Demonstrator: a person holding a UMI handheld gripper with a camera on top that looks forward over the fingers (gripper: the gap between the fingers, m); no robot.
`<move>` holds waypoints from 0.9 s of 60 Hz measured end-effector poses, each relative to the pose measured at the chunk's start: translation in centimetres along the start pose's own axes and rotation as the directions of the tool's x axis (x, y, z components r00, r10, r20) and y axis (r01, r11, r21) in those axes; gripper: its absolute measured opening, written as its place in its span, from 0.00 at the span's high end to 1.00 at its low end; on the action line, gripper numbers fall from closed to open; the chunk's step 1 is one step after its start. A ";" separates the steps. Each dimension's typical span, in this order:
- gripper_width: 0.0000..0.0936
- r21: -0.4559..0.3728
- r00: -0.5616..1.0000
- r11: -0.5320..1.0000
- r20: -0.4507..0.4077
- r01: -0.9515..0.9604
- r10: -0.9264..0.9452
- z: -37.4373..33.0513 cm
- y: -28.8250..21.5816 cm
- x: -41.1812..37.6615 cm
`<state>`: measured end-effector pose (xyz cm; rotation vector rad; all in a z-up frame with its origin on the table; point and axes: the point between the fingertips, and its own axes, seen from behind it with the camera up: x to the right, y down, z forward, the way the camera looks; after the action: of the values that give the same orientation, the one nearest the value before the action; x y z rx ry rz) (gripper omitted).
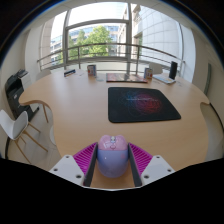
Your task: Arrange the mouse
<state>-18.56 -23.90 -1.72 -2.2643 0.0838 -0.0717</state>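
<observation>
Gripper: fingers clamped on mouse, a pale purple one held between the pink pads, above the near table edge. Mat: dark, beyond the mouse and to its right, well apart. Handling: keep the grip firm, carry level to the mat, set down flat before releasing.

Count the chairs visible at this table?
2. A black chair at the table's far left side, a white chair nearer, same side. Others may be hidden. The gripper holds the mouse.
</observation>
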 end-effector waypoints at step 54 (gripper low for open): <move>0.56 0.113 1.000 0.993 0.023 0.019 -0.022 13.4 -20.6 12.0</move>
<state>-4.82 -1.47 5.79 -2.1526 0.0428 -0.0589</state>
